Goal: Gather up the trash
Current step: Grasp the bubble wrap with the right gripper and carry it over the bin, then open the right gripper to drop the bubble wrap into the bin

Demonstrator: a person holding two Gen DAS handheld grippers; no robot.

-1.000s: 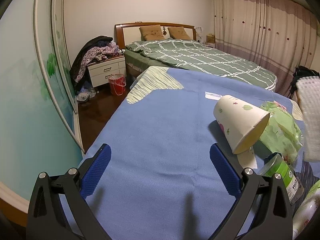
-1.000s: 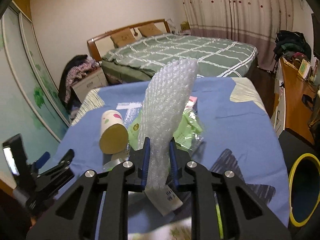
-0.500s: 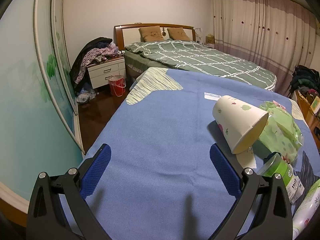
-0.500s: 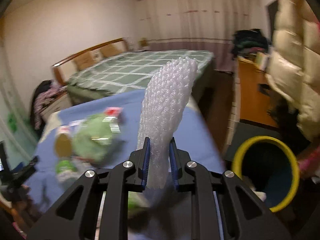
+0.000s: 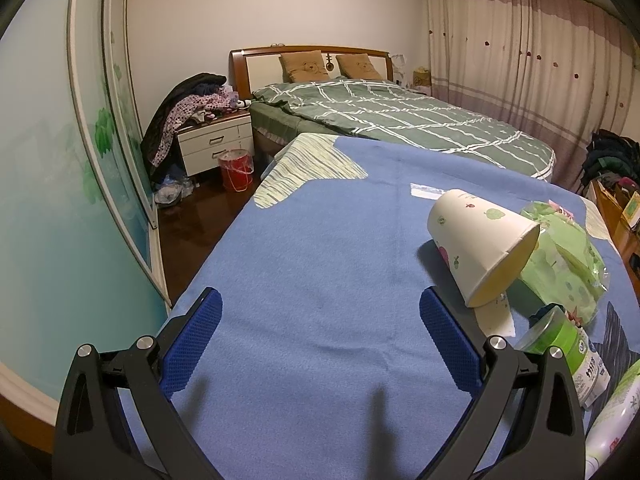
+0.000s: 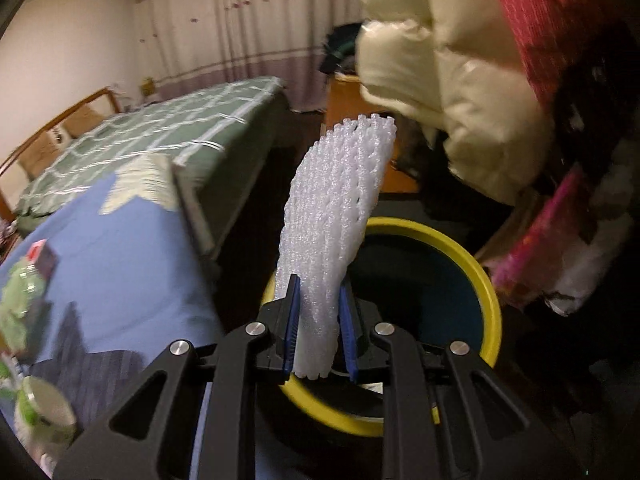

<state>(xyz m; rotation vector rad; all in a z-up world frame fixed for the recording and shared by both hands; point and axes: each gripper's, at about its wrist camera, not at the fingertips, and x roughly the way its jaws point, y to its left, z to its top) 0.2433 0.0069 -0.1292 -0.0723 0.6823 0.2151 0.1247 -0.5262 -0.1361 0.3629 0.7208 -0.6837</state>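
Observation:
My right gripper (image 6: 319,322) is shut on a white foam net sleeve (image 6: 334,220) that stands up between its blue pads, held just above the near rim of a dark bin with a yellow rim (image 6: 486,276). My left gripper (image 5: 320,340) hangs open over the blue blanket (image 5: 312,264) with nothing between its fingers. To its right lie a tipped paper cup (image 5: 480,240), a green plastic bag (image 5: 568,252), a green-capped container (image 5: 560,340) and a white bottle (image 5: 612,412).
A person in a cream puffy jacket (image 6: 452,76) stands close behind the bin. A green checked bed (image 5: 400,120), a nightstand piled with clothes (image 5: 212,140) and a red bucket (image 5: 237,168) lie beyond. A wooden desk (image 5: 616,216) sits at the right edge.
My right gripper has swung from above the blanket to the right and down, carrying the foam sleeve over to the yellow-rimmed bin. The left gripper has stayed put.

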